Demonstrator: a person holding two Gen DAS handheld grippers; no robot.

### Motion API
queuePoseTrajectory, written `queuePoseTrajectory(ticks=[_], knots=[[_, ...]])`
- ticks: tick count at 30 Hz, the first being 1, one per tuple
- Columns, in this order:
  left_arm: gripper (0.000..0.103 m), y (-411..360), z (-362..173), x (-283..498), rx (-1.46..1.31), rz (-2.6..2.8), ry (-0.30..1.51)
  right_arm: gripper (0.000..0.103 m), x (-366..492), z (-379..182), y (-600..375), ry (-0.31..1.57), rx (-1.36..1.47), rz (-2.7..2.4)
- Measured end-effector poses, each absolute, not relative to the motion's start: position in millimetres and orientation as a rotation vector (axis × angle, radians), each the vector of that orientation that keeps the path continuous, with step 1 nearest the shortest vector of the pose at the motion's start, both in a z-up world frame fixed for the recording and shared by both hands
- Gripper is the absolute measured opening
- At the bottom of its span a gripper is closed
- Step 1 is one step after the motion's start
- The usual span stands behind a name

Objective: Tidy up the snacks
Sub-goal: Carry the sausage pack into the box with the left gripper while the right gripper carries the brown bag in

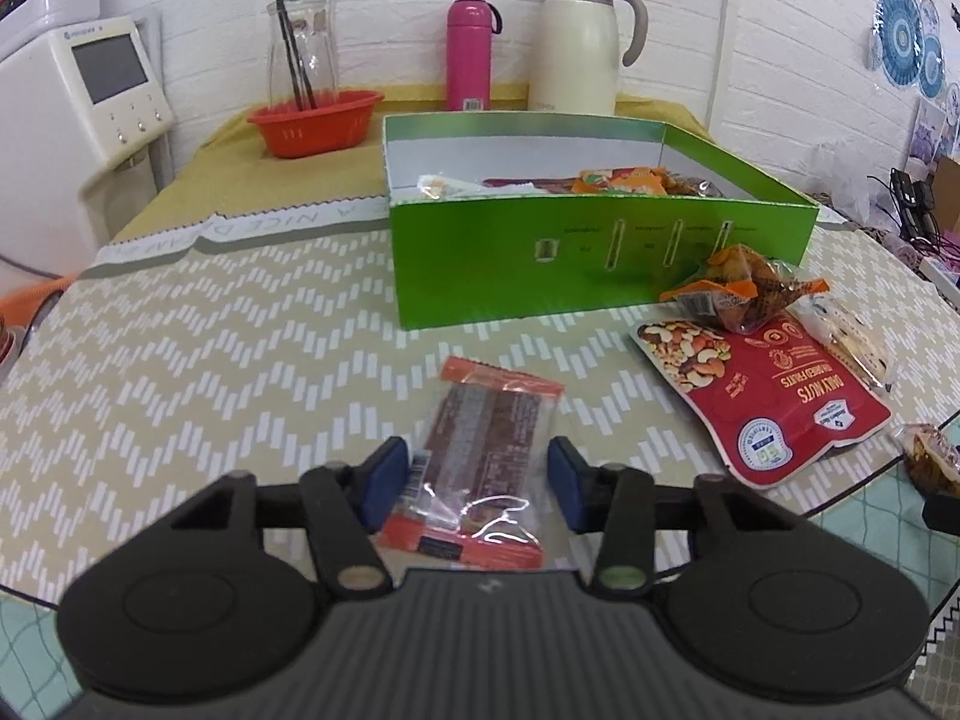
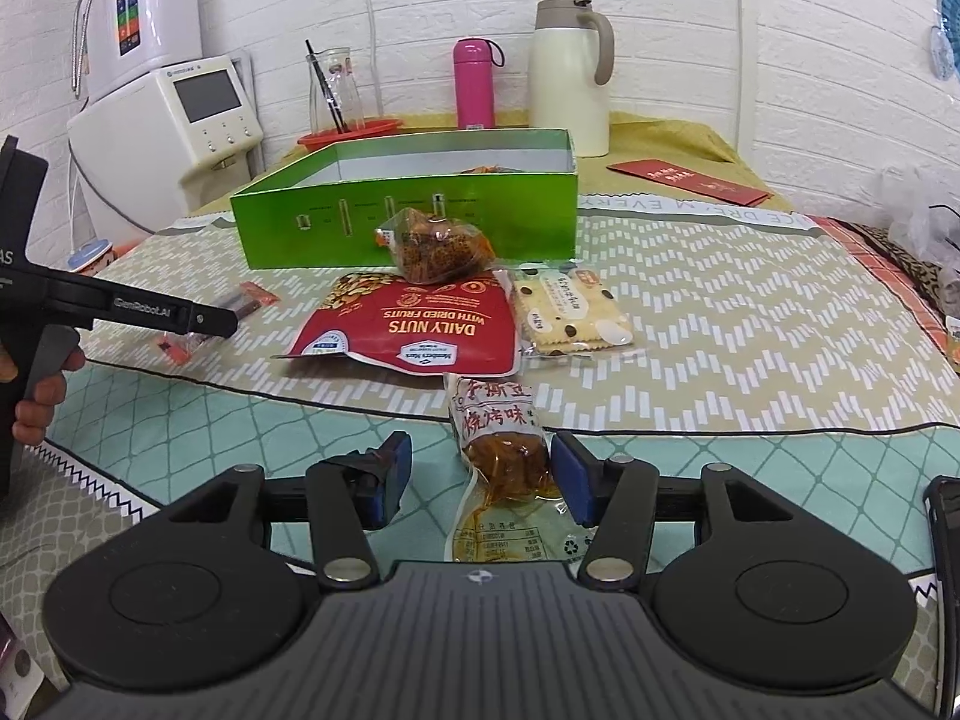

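Left gripper [image 1: 477, 480] jaws straddling orange-edged snack packet [image 1: 480, 450] on mat, 6 o'clock of green box [image 1: 600, 252], pads seemingly not pressing; slick crinkly wrapper could slip out if lifted.

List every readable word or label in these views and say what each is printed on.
"DAILY NUTS WITH DRIED FRUITS": red nut pouch, upside down.
"GenRobot.AI": left gripper arm.
"A NICE D...": tablecloth border, partly legible.
Chinese characters: sausage-style snack packet and biscuit packet.
Green box print: too small.
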State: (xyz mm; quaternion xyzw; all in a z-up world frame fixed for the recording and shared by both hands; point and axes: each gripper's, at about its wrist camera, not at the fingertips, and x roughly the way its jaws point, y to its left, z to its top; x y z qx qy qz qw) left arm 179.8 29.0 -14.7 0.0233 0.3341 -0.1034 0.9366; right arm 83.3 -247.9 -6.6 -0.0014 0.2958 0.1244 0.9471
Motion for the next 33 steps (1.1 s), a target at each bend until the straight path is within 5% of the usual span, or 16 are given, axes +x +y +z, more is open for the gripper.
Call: queuePoseTrajectory(ticks=[11, 15, 33], knots=[[0.053, 19, -17, 171, 0.066, -0.264, 0.673, 0.088, 89, -9, -249, 0.595, 0.013, 0.256], [0.041, 18, -16, 169, 0.071, -0.242, 0.669, 0.062, 88, -11, -249, 0.598, -0.016, 0.221], [0.035, 15, 61, 149, -0.067, -0.312, 0.479, 0.059, 102, 45, -236, 0.413, 0.056, 0.373]])
